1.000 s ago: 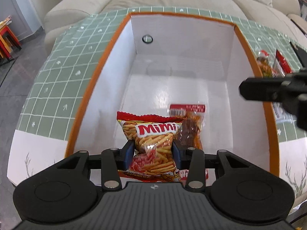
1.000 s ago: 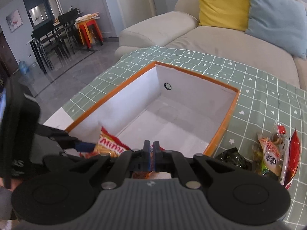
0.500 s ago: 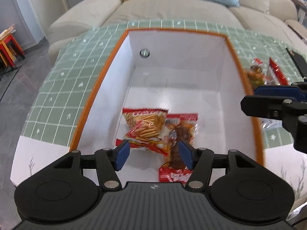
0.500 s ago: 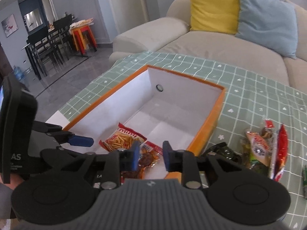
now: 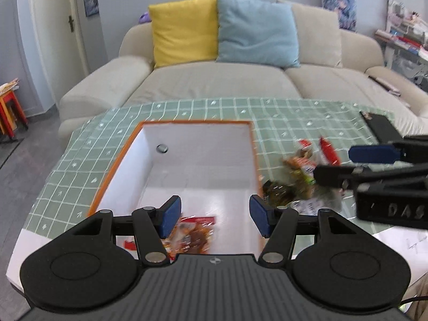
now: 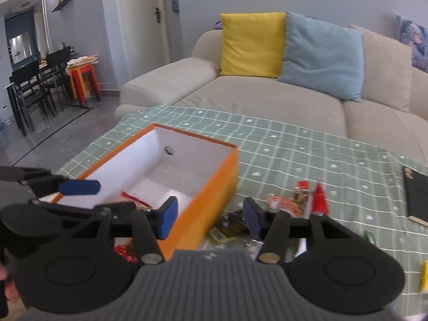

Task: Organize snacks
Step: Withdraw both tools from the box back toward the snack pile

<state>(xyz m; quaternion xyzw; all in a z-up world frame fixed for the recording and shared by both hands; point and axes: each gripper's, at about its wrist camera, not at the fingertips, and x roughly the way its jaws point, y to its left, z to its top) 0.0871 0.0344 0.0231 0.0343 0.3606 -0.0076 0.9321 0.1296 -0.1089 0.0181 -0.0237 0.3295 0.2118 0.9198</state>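
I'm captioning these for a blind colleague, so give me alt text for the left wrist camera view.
The open left gripper hangs empty above an orange-rimmed white box with snack packets lying in its near end. On the green checked tablecloth to the right lie loose snacks, with the right gripper above them. A beige sofa sits behind.

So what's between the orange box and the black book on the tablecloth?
The loose snack packets lie there, beside the orange box; bare tablecloth runs on to the black book. Right wrist view.
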